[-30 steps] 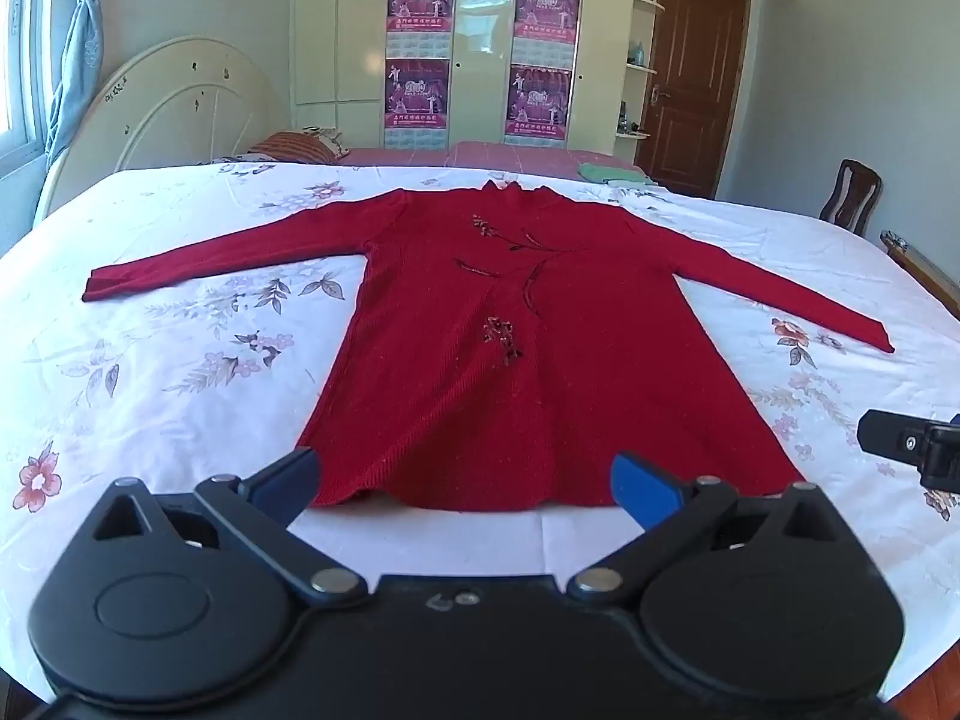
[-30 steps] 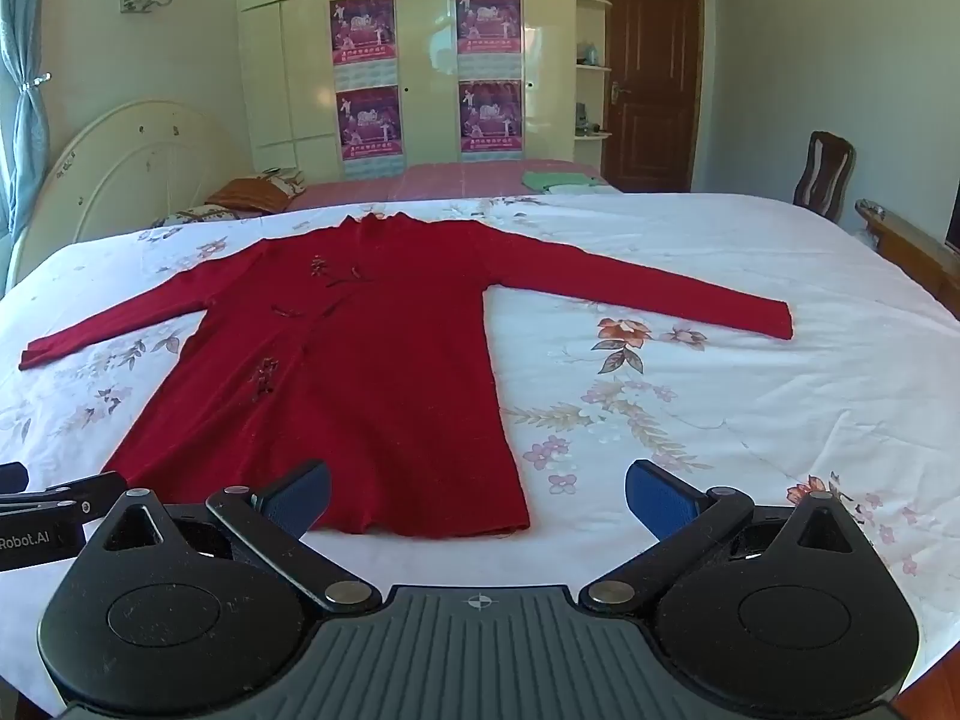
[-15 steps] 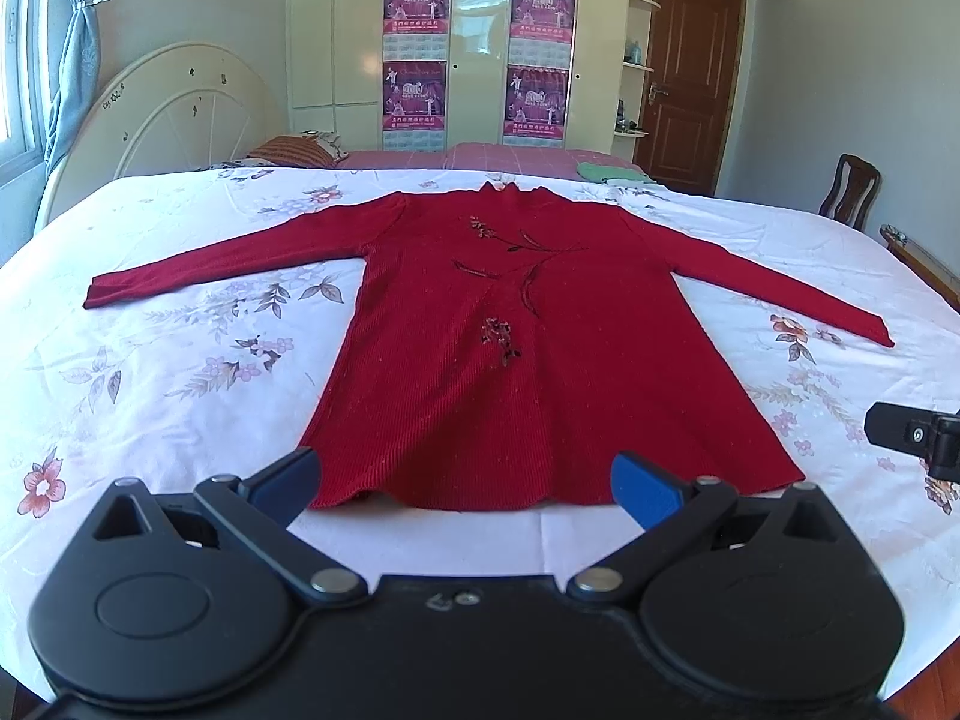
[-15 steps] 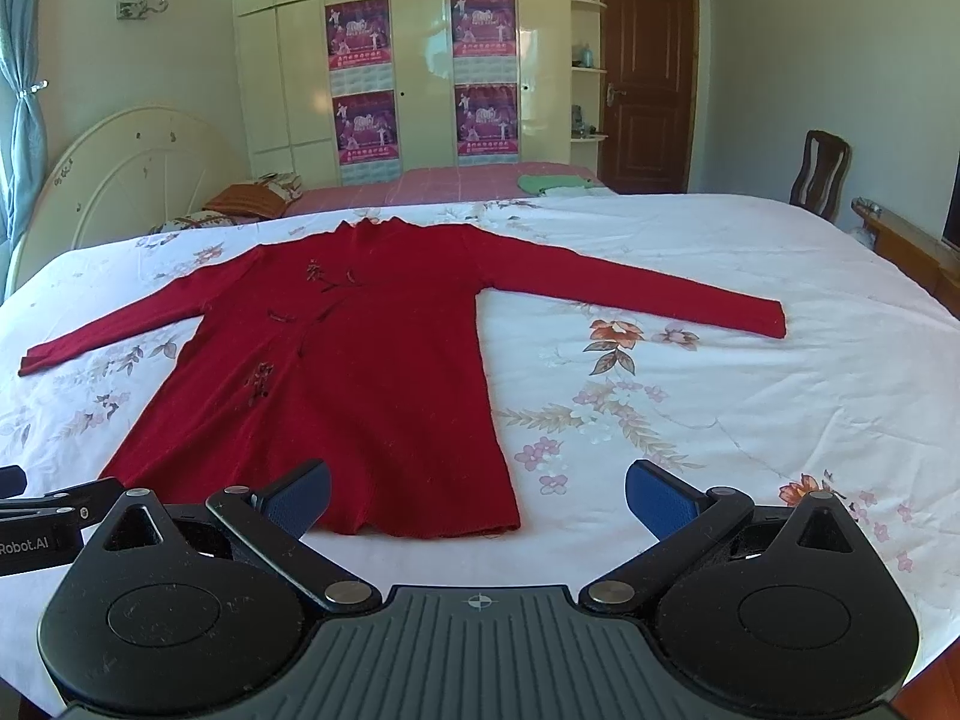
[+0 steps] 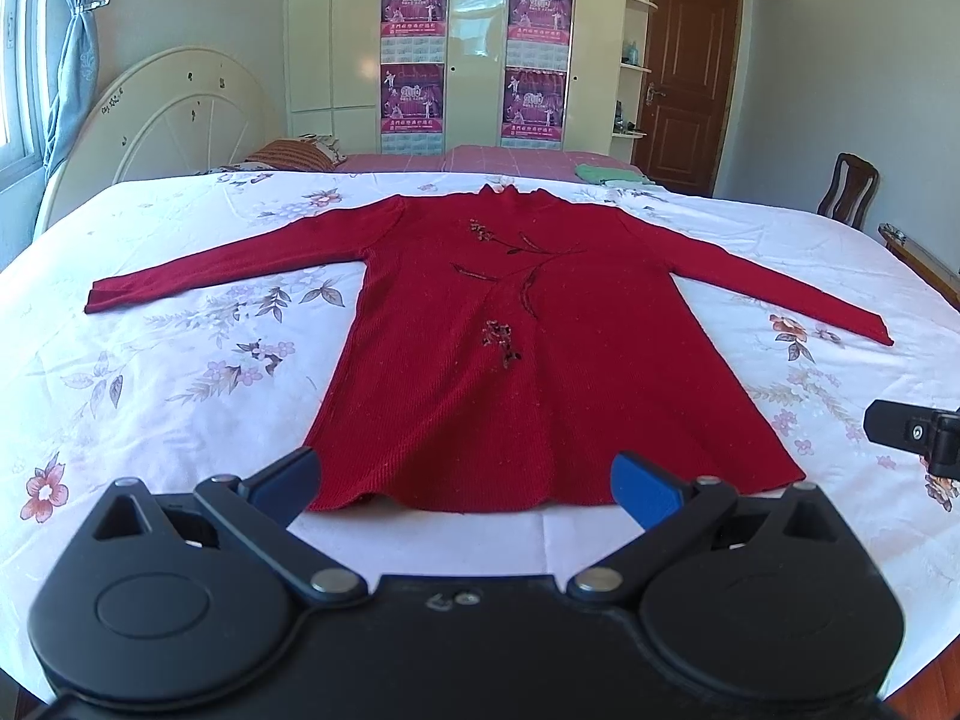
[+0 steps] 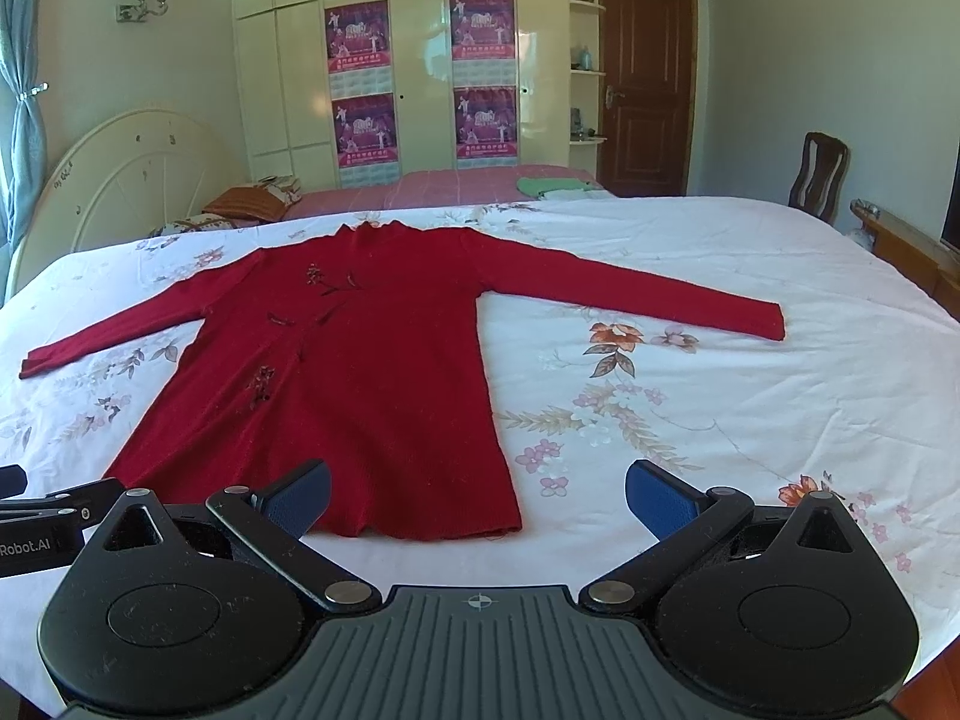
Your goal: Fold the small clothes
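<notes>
On the floral bedsheet (image 5: 150, 396), red knit dress (image 5: 540, 360) spread flat, unfolded. Left gripper (image 5: 465, 483) and right gripper (image 6: 477, 495) both spread wide, empty. Soft, limp, light; likely best pinched at cuffs or hem corners

One red sweater (image 5: 516, 360), two claws, four posters (image 6: 357, 39), one chair (image 6: 819, 171), one door (image 6: 645, 78).

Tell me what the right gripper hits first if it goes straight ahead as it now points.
Probably the floral bedsheet: the open right gripper points just past the red sweater, whose hem corner lies left of centre. Depth is unclear.
</notes>
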`<control>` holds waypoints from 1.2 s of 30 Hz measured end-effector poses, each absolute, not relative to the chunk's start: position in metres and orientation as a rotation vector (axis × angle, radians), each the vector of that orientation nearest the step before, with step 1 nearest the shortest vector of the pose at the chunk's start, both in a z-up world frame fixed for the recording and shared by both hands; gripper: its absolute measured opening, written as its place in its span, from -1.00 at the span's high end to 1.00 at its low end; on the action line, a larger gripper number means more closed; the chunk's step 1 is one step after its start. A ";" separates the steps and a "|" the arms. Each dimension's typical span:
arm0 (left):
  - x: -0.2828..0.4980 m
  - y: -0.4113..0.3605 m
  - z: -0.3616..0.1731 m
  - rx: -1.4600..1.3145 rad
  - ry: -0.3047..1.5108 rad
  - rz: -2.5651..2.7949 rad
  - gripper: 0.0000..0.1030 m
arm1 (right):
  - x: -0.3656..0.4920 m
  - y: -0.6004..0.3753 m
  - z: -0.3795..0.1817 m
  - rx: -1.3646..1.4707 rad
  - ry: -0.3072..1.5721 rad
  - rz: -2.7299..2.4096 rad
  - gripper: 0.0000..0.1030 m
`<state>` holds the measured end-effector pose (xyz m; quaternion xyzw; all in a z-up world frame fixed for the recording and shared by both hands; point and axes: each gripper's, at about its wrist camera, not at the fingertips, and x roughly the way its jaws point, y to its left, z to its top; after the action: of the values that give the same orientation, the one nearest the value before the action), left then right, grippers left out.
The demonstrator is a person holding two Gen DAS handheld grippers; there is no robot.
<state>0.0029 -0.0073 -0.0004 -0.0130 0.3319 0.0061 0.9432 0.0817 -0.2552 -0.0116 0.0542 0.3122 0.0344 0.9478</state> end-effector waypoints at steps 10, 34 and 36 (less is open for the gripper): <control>0.004 -0.005 0.000 -0.023 0.675 0.009 -1.00 | 0.081 -0.253 -0.011 0.110 0.635 0.069 -1.00; 0.006 -0.009 -0.003 -0.013 0.680 0.014 -1.00 | 0.086 -0.252 -0.014 0.112 0.647 0.069 -1.00; 0.006 -0.009 -0.004 -0.016 0.681 0.014 -1.00 | 0.087 -0.253 -0.015 0.112 0.649 0.070 -1.00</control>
<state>0.0060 -0.0086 -0.0035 -0.0079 0.3340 0.0067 0.9425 0.0867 -0.2525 -0.0147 0.0551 0.3186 0.0342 0.9457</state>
